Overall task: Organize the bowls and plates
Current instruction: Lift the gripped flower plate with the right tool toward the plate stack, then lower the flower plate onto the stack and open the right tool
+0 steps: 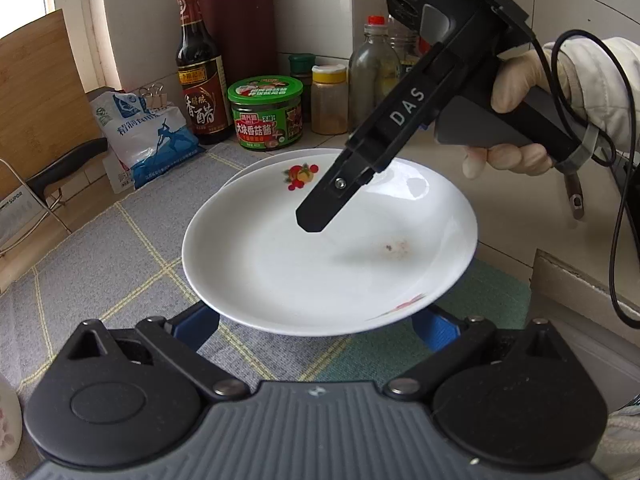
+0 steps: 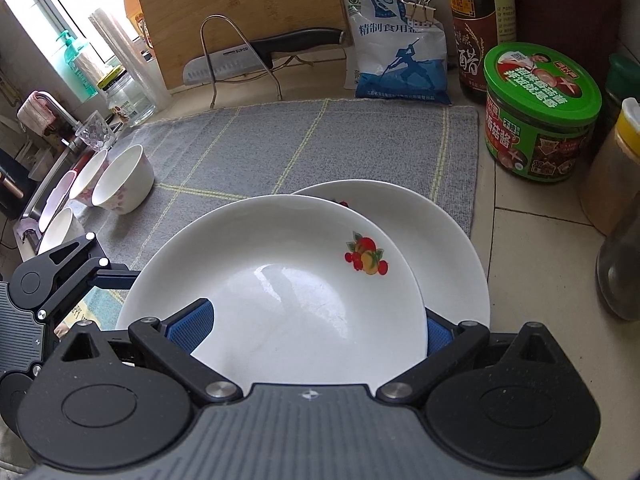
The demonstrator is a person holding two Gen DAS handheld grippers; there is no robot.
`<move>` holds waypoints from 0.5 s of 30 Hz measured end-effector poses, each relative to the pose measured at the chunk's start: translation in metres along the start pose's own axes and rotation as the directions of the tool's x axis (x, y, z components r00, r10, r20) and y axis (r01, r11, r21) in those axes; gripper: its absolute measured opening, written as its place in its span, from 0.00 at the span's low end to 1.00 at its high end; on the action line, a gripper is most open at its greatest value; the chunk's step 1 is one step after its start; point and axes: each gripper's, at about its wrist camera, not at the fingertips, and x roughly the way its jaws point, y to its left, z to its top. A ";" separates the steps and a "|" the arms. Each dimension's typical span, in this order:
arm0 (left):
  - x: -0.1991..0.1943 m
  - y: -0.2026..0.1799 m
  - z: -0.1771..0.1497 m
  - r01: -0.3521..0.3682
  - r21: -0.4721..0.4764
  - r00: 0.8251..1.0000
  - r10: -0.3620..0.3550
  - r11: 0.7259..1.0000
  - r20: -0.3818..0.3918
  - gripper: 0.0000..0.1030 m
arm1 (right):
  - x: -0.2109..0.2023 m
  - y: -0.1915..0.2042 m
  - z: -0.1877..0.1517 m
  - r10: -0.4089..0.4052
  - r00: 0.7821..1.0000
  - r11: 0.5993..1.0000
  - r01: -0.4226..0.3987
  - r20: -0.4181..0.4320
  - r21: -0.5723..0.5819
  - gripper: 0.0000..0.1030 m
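A white plate with a fruit print [image 1: 320,264] [image 2: 280,288] hangs tilted above a second white plate [image 1: 256,168] [image 2: 440,248] that lies on the grey mat. My right gripper [image 2: 316,332] straddles the upper plate's near rim, one blue pad above and one below; in the left wrist view its finger [image 1: 320,216] reaches over the plate. My left gripper [image 1: 320,328] has its blue fingers wide apart under the plate's near rim, mostly hidden. Several white floral bowls [image 2: 120,184] stand at the mat's left edge.
The grey checked mat [image 2: 300,140] covers the counter. Behind stand a green-lidded jar [image 2: 540,112], vinegar bottle [image 2: 480,20], salt bag [image 2: 400,52], spice bottles [image 1: 328,100], a cutting board and a knife on a wire rack [image 2: 248,56]. A sink lies far left.
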 end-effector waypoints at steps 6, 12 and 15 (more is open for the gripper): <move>0.002 -0.001 -0.001 -0.003 0.023 1.000 0.003 1.000 -0.001 0.99 | 0.000 -0.001 0.000 0.000 1.000 1.000 0.000 -0.002 0.004 1.00; 0.005 0.000 0.001 0.008 0.026 1.000 -0.008 1.000 -0.006 0.99 | -0.003 -0.002 -0.002 -0.011 1.000 1.000 0.011 -0.006 0.003 1.00; 0.006 0.002 0.003 0.011 0.021 1.000 -0.011 1.000 -0.004 0.99 | -0.004 -0.003 -0.003 -0.023 1.000 1.000 0.023 -0.007 0.004 1.00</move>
